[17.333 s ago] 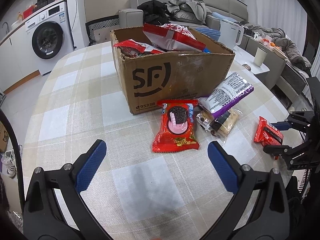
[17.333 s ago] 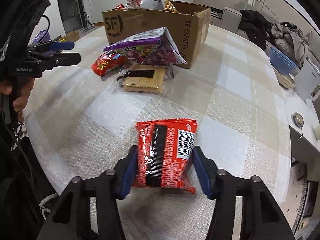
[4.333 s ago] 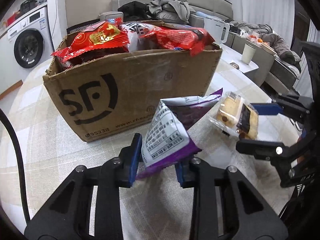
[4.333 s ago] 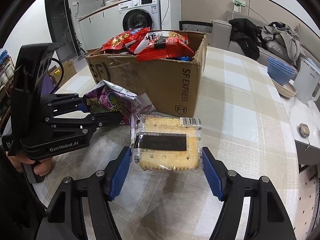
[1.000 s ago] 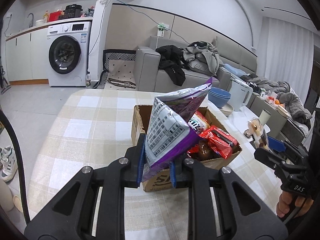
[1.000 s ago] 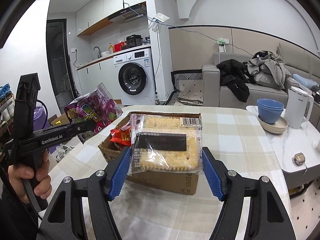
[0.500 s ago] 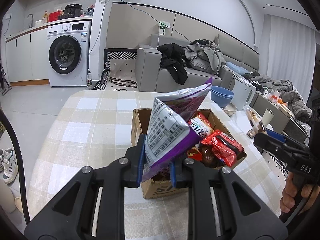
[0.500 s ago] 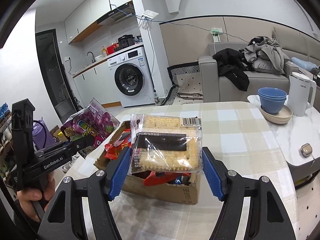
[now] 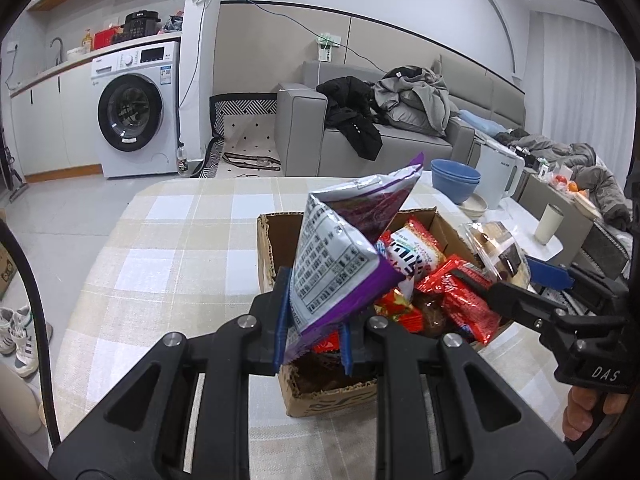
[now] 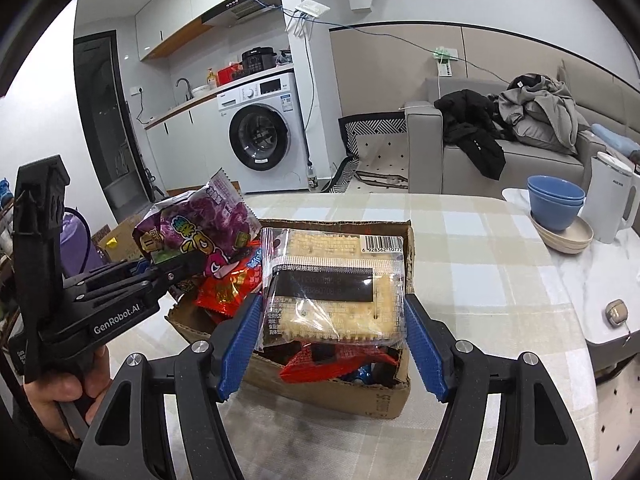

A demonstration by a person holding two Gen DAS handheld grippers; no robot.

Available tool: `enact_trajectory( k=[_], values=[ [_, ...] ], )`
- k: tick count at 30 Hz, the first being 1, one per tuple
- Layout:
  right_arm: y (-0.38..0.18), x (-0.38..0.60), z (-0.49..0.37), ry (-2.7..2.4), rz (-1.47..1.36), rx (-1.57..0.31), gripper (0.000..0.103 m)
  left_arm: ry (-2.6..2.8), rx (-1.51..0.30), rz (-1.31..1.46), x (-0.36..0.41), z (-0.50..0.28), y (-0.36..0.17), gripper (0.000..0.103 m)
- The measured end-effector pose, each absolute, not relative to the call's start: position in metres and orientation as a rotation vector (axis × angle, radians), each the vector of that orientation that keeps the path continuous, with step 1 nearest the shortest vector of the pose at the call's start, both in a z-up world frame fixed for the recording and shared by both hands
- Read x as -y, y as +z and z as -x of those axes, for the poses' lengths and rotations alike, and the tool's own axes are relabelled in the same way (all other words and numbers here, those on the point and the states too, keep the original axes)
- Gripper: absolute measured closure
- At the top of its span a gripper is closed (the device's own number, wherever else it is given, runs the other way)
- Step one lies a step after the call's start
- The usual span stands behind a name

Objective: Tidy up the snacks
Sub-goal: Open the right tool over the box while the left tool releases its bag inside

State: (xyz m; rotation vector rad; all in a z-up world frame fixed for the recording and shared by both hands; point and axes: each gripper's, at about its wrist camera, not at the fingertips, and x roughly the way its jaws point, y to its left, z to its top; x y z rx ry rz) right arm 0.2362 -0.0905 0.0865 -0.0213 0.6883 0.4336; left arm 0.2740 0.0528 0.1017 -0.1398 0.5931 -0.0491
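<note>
The cardboard box (image 9: 344,396) sits on the checked bench (image 9: 168,248), already filled with red snack packets (image 9: 460,300). In the left wrist view the box lies at centre, just beyond the tool tips.

The left tool (image 9: 312,328) is clamped tight on the lower corner of the purple snack bag (image 9: 340,256). The bag stands tilted, its sealed top edge pointing to 1 o'clock, and it hangs above the near-left part of the box opening. Its printed nutrition panel faces the left camera.

The right tool (image 10: 332,336) grips the clear cracker pack (image 10: 332,292) across its width, one blue pad (image 10: 240,340) against each side edge. The pack is held flat-on to the camera, barcode at its top, above the box opening (image 10: 396,228). In the left wrist view the same pack appears at 3 o'clock, beside the red packets.

In the right wrist view the left tool and purple bag sit at 9 o'clock, with a hand (image 10: 64,392) on the grip.

Beyond the bench: blue bowls (image 10: 556,200) and a white kettle (image 10: 612,196) at 2 o'clock, a washing machine (image 10: 260,136) at 11 o'clock, and a grey sofa (image 10: 516,156) with clothing heaped on it.
</note>
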Motion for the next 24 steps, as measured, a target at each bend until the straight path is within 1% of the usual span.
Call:
enact_trajectory(
  k=[6, 13, 18, 24],
  values=[
    [0.08, 0.081, -0.245, 0.413, 0.061, -0.699, 0.032, -0.035, -0.597, 0.1, -0.045, -0.283, 0.097, 0.086],
    [0.075, 0.073, -0.252, 0.409, 0.099, -0.71, 0.032, -0.032, -0.613, 0.124, -0.046, -0.3, 0.091, 0.086],
    [0.073, 0.068, -0.256, 0.402, 0.128, -0.702, 0.032, -0.018, -0.617, 0.057, -0.037, -0.31, 0.083, 0.086],
    [0.07, 0.062, -0.263, 0.406, 0.135, -0.705, 0.032, -0.033, -0.632, 0.056, -0.035, -0.32, 0.078, 0.086]
  ],
)
